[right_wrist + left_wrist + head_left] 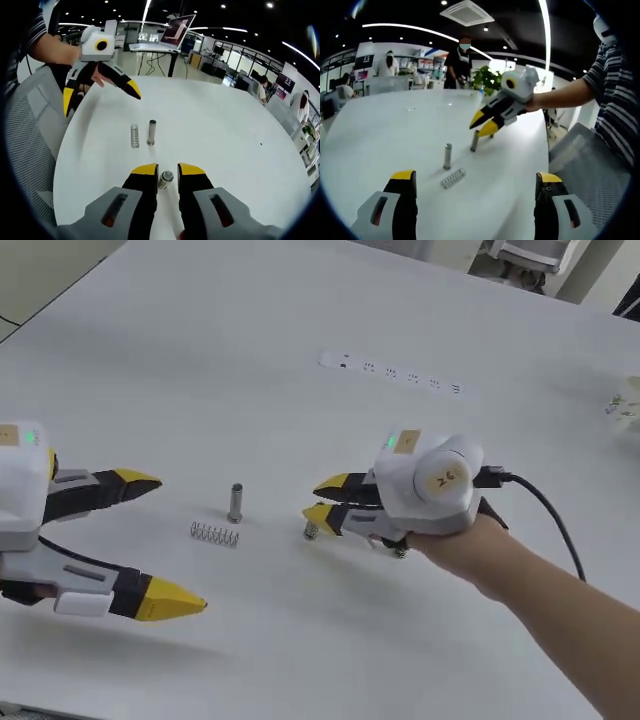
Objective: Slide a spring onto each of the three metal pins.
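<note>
Toward the desk's near edge, a spring point(215, 534) is laid flat beside a pin point(235, 502), nearer the released left claw point(172, 542); the right claw point(314, 502) cannot be judged

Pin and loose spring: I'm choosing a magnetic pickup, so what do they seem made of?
The upright pin looks like bare metal, possibly steel: grey, smooth, dull sheen. The spring lying beside it looks like thin silvery wire, by its glinting coils. Alloy can't be told.

From the head view we look steeply down at the table point(200, 340). Our gripper views sit low, facing each other, sharing the upright pin point(448, 156) and loose spring point(453, 178) mid-frame.
</note>
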`<move>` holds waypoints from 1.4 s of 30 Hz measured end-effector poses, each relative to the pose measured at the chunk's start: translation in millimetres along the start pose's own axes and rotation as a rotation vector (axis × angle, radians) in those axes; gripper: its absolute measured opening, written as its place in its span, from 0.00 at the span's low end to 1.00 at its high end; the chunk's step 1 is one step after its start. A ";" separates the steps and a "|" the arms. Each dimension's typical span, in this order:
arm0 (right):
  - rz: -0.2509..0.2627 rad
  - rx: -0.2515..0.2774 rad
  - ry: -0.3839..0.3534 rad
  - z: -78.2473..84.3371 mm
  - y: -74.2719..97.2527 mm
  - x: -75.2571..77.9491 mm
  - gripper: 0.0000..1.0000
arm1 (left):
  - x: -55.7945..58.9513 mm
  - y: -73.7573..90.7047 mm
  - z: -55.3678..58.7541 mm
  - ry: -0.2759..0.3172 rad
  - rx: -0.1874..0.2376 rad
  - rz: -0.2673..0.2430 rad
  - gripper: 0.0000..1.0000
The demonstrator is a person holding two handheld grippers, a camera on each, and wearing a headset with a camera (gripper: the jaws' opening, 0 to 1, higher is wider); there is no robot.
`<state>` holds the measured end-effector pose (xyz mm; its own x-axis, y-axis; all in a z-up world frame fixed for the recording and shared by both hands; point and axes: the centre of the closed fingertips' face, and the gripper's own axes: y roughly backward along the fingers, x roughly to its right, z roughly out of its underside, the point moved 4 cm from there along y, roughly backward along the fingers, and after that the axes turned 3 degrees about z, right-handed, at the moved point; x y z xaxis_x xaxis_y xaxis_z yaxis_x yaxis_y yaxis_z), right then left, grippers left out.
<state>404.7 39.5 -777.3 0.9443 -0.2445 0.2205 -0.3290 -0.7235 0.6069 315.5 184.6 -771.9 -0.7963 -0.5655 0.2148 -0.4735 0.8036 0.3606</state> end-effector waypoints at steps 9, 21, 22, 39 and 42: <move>0.001 0.113 -0.147 -20.2 9.6 -1.6 0.14 | -2.1 1.0 -1.2 -0.003 0.005 -0.003 0.96; -0.027 0.186 -0.248 -30.7 16.5 -10.4 0.14 | -2.8 0.1 -1.6 -0.006 0.001 0.000 0.96; -0.035 0.181 -0.245 -29.8 16.0 -13.8 0.13 | -3.2 0.4 -1.3 -0.004 0.000 -0.001 0.96; -0.100 0.150 -0.205 -32.0 5.8 -33.4 0.13 | -2.8 2.5 -0.4 0.000 0.000 -0.003 0.95; -0.111 0.137 -0.204 -31.8 1.4 -36.2 0.13 | -2.5 2.6 0.5 0.001 -0.003 -0.003 0.95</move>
<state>369.7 67.9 -760.2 0.9618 -0.2735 -0.0084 -0.2317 -0.8302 0.5070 316.1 188.2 -772.0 -0.7942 -0.5683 0.2149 -0.4750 0.8013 0.3637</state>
